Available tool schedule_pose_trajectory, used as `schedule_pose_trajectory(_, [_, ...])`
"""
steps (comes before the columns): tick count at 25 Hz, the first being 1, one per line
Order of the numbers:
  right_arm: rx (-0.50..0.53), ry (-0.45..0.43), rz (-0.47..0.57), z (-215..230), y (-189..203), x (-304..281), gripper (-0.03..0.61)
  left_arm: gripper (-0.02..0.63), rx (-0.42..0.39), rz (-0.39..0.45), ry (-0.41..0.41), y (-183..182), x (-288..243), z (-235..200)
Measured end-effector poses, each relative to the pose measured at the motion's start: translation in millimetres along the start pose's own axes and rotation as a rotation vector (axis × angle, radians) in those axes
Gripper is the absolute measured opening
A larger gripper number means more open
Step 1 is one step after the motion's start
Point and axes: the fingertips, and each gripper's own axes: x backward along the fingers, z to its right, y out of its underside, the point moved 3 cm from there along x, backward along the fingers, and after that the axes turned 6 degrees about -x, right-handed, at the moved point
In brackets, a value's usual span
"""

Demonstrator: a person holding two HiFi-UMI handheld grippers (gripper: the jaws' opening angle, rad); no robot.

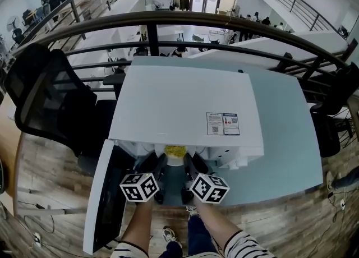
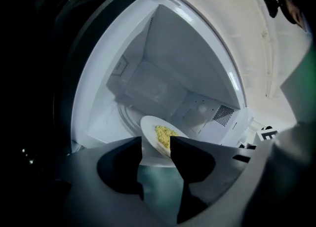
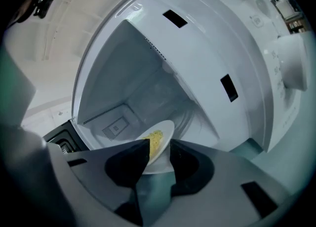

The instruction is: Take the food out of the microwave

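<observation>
A white microwave stands on a pale table, its door swung open to the left. At the mouth of its cavity is a white plate with yellow food on it. My left gripper has the plate's left rim between its jaws, and my right gripper has the right rim. In the left gripper view the plate runs tilted through the left gripper, whose jaws clamp it. In the right gripper view the right gripper clamps the plate beside the food.
A black office chair stands left of the table and another at its right end. A dark railing curves behind the table. The open door juts out over the wooden floor at my left.
</observation>
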Motion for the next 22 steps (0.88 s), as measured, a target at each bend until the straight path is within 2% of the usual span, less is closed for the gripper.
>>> schedule_pose_trajectory(9, [-0.039, -0.003, -0.010, -1.0, 1.8, 4.3, 0.107, 0.140, 0.082, 0.000, 0.017, 2.9, 4.9, 3.3])
schedule_pose_trajectory(13, [-0.050, -0.006, -0.003, -6.4, 2.7, 15.2, 0.089, 0.109, 0.079, 0.014, 0.025, 0.9, 17.8, 7.0])
schedule_pose_trajectory(22, [-0.071, -0.023, 0.034, -27.0, 7.9, 53.8, 0.081, 0.100, 0.070, 0.047, 0.048, -2.1, 56.9, 25.8])
